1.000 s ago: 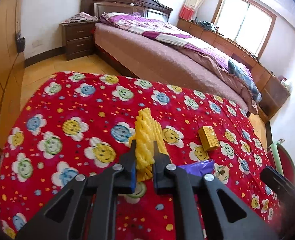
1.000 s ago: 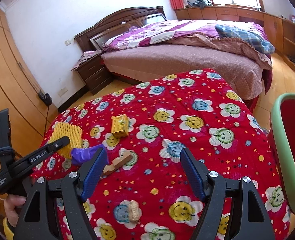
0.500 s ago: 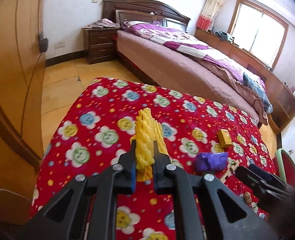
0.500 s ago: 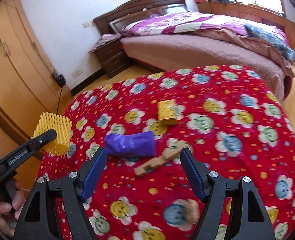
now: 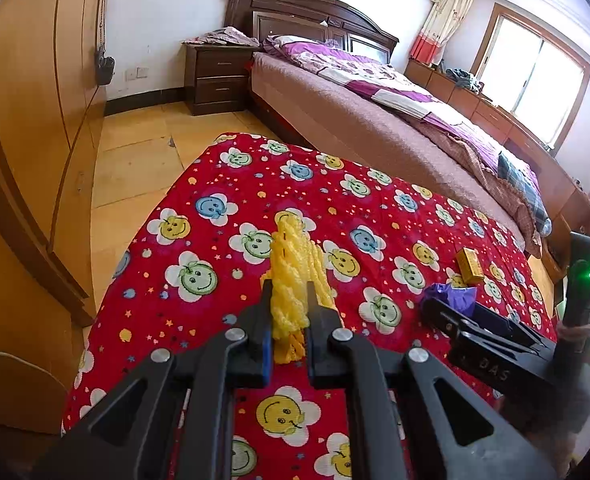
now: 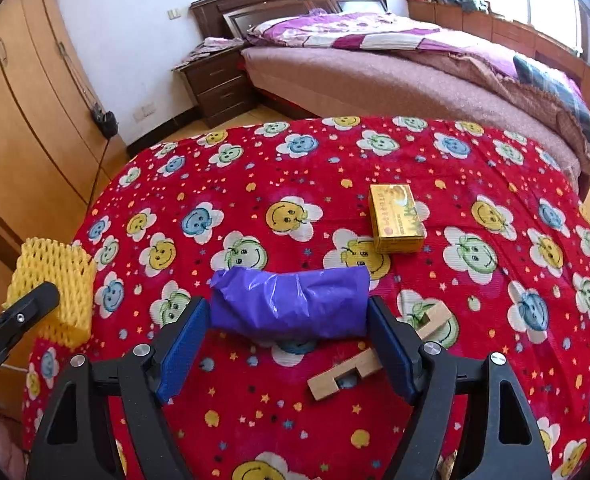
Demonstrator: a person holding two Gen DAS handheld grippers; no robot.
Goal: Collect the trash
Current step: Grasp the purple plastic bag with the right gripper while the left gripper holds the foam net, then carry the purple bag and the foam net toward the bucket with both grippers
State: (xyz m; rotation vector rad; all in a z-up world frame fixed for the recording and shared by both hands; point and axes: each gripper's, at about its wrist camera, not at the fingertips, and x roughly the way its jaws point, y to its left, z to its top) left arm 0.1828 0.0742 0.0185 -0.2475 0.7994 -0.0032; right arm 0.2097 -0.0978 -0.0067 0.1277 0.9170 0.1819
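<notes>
My left gripper [image 5: 289, 304] is shut on a yellow foam net sleeve [image 5: 295, 276] and holds it above the red smiley-flower tablecloth [image 5: 235, 184]. The sleeve also shows at the left in the right wrist view [image 6: 53, 280]. My right gripper [image 6: 287, 320] is open, its blue pads on either side of a crumpled purple plastic bag [image 6: 291, 300] lying on the cloth; the bag also shows in the left wrist view [image 5: 451, 296]. I cannot tell whether the pads touch the bag.
A gold box [image 6: 395, 218] lies beyond the bag. A wooden puzzle piece [image 6: 375, 356] lies by my right finger. A bed [image 6: 415, 64], a nightstand [image 6: 215, 80] and wardrobe doors [image 5: 35, 120] surround the table.
My right gripper has moved forward and down so that the purple bag lies between its pads. My left gripper has drawn back toward the table's left edge with the sleeve.
</notes>
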